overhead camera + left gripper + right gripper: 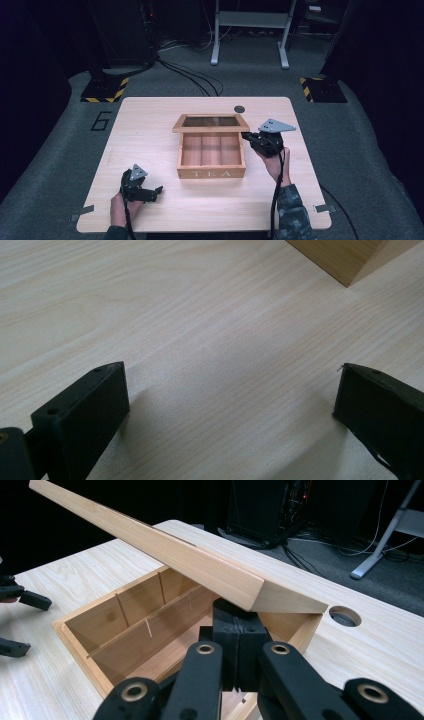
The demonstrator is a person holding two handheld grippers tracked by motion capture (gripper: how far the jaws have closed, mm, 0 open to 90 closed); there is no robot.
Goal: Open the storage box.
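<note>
In the right gripper view the right gripper point(235, 630) has its two black fingers point(224, 645) pressed flat together with nothing between them, their tips tucked under the raised lid point(165, 555) of the wooden tea box point(125, 630), touching its underside at the near corner. The lid slopes up and away above the fingertips; the box's divided compartments lie open just beyond and below them. Past the box, a round hole point(345, 616) sits in the table point(60, 580). The left gripper point(230, 405) rests low over bare tabletop, its fingers point(90, 405) spread wide and empty, the box's corner well ahead of them.
</note>
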